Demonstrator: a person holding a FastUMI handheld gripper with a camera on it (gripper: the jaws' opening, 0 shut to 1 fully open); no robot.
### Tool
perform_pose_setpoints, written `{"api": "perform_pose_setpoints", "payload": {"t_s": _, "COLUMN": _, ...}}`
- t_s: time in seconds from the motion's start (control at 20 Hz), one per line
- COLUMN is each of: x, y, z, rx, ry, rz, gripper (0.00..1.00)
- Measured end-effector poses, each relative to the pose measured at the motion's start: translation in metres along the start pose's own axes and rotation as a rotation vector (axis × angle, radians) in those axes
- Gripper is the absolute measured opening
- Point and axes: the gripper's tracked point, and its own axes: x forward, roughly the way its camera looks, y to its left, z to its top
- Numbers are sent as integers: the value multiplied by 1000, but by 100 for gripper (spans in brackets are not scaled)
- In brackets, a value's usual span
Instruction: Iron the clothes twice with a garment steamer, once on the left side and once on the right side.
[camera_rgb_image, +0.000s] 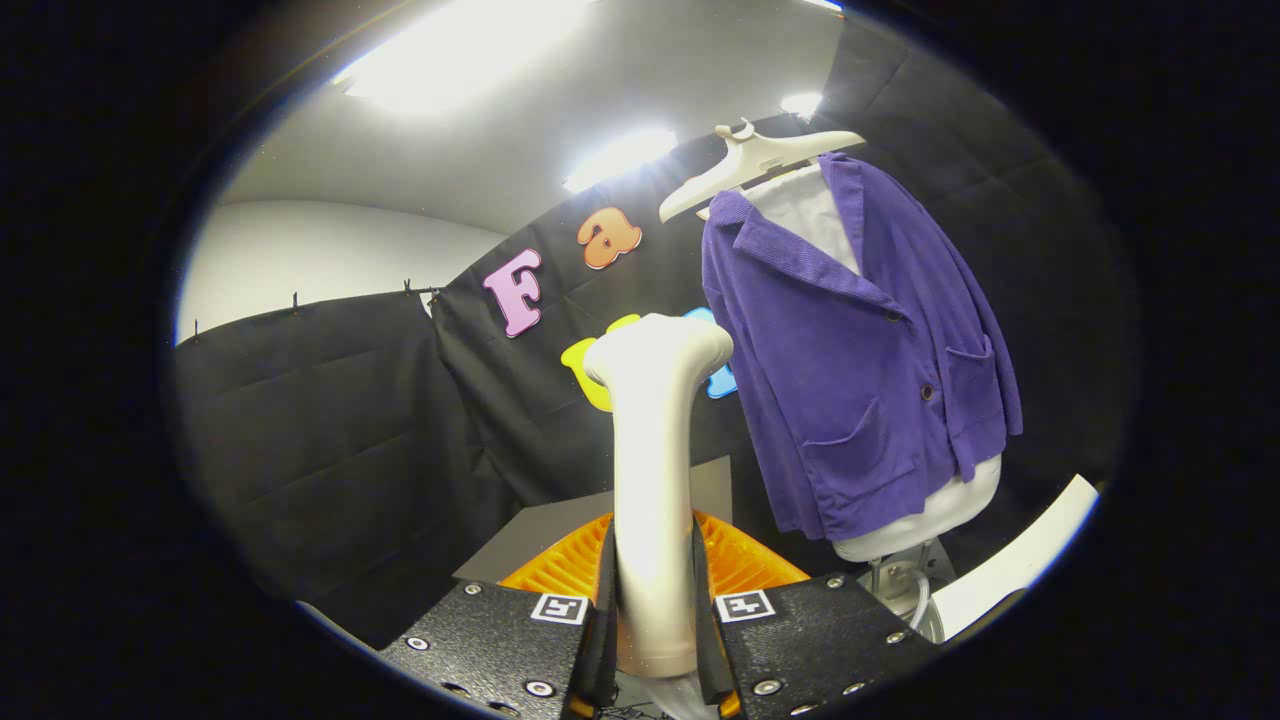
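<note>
Steamer (655, 450) clamped between jaws

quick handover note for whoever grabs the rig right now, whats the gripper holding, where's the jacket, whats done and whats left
Gripper: fingers shut on the garment steamer, gripping its handle, head pointing up and tilted toward the jacket.
Purple jacket: on a white hanger over a white form, beyond the fingers and off to their right. The steamer head is clear of the fabric, not touching.
Done: steamer picked up and raised. The pictures do not show that any pass has been made.
Left: bring the head to the jacket, one pass down the left side, one down the right.
</note>
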Motion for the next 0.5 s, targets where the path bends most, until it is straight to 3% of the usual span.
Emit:
{"api": "perform_pose_setpoints", "payload": {"t_s": 0.25, "x": -39, "y": -16, "z": 3, "rx": -26, "ry": -85, "rz": -65, "gripper": 32}}
{"api": "perform_pose_setpoints", "payload": {"t_s": 0.5, "x": -54, "y": -19, "z": 19, "rx": -96, "ry": -182, "rz": -73, "gripper": 32}}
